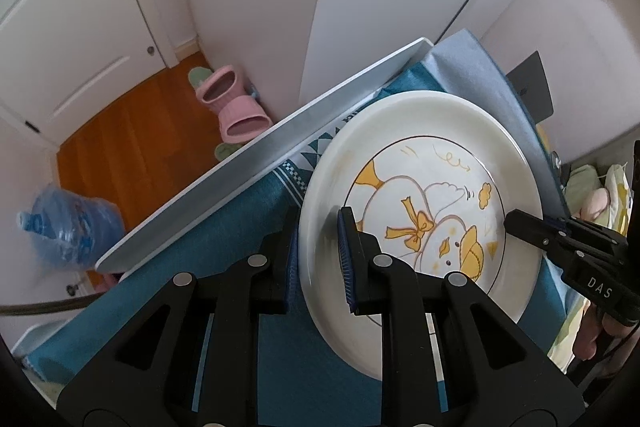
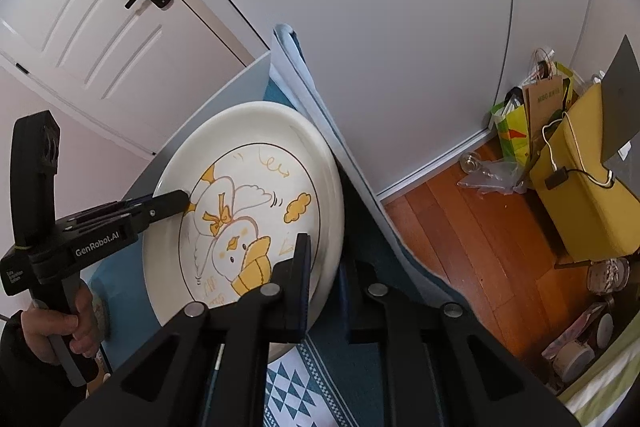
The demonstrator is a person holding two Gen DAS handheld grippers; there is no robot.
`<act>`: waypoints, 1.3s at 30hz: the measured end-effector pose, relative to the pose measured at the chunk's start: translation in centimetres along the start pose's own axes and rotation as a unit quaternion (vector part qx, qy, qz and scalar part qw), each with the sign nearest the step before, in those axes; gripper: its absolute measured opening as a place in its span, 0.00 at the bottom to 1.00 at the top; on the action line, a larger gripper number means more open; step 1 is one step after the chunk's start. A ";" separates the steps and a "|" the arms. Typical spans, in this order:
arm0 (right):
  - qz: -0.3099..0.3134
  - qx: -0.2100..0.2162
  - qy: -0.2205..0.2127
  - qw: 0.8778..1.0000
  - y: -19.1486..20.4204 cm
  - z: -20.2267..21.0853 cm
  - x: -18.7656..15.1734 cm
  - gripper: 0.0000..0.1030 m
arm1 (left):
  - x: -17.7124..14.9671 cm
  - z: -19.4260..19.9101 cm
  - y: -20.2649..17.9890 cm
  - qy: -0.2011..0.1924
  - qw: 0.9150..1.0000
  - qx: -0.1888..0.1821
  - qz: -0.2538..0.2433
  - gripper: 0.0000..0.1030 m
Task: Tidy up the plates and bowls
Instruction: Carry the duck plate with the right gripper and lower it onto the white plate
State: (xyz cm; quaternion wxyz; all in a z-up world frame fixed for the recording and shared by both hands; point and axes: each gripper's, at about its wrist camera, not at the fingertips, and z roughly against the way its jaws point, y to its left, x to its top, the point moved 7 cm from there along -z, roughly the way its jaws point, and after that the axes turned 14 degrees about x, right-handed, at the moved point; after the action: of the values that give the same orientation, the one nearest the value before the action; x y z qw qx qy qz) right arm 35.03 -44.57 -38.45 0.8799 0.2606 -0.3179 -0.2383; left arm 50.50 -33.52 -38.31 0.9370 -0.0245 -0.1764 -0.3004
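Observation:
A white plate (image 1: pixel 420 131) with a yellow duck drawing lies on the teal cloth. My left gripper (image 1: pixel 320 227) is shut on the plate's left rim, one blue pad on top and one under the edge. My right gripper (image 2: pixel 324 255) is shut on the opposite rim of the plate (image 2: pixel 248 123), with its lower finger partly hidden beneath. Each gripper also shows in the other's view: the right gripper (image 1: pixel 516 221) reaches in from the right, and the left gripper (image 2: pixel 178 201) comes from the left, held by a hand (image 2: pixel 60 331).
The teal patterned cloth (image 1: pixel 224 251) covers a white-edged table (image 1: pixel 256 163) standing close to a white wall. On the wood floor lie pink slippers (image 1: pixel 236 107) and a blue water jug (image 1: pixel 68 227). Bags (image 2: pixel 532 111) and a yellow seat (image 2: pixel 588 187) stand to the right.

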 end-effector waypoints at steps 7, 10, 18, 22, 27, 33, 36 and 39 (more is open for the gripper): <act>0.031 0.010 -0.009 0.999 1.9 2.8 0.9 0.11 | -0.6 4.2 0.5 -0.018 0.999 0.008 0.031 0.16; 0.060 0.020 -0.008 0.998 3.2 4.6 1.5 0.11 | -1.2 6.6 0.6 -0.029 0.998 0.019 0.055 0.16; 0.149 0.069 0.023 0.986 7.1 7.7 3.1 0.11 | -4.8 13.6 1.7 -0.046 0.987 0.072 0.139 0.16; 0.206 0.097 0.049 0.973 9.9 8.6 2.6 0.11 | -8.0 16.7 2.8 -0.052 0.974 0.099 0.197 0.16; 0.265 0.135 0.081 0.951 13.6 9.1 0.4 0.11 | -13.0 19.8 4.6 -0.052 0.956 0.129 0.259 0.16; 0.310 0.170 0.125 0.927 17.2 8.1 -4.7 0.11 | -20.4 21.6 6.8 -0.034 0.936 0.159 0.312 0.16; 0.323 0.178 0.154 0.917 18.7 6.9 -8.1 0.11 | -23.6 21.6 7.8 -0.021 0.929 0.167 0.331 0.16; 0.326 0.180 0.177 0.911 20.0 5.7 -10.7 0.11 | -26.9 21.0 8.8 -0.006 0.924 0.167 0.343 0.16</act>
State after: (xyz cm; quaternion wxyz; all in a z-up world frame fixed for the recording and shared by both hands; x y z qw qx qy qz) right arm 28.87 -25.02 -27.11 0.8887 0.3344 -0.2617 0.1730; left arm 28.53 -8.28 -27.38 0.9722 0.0716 -0.2102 0.0738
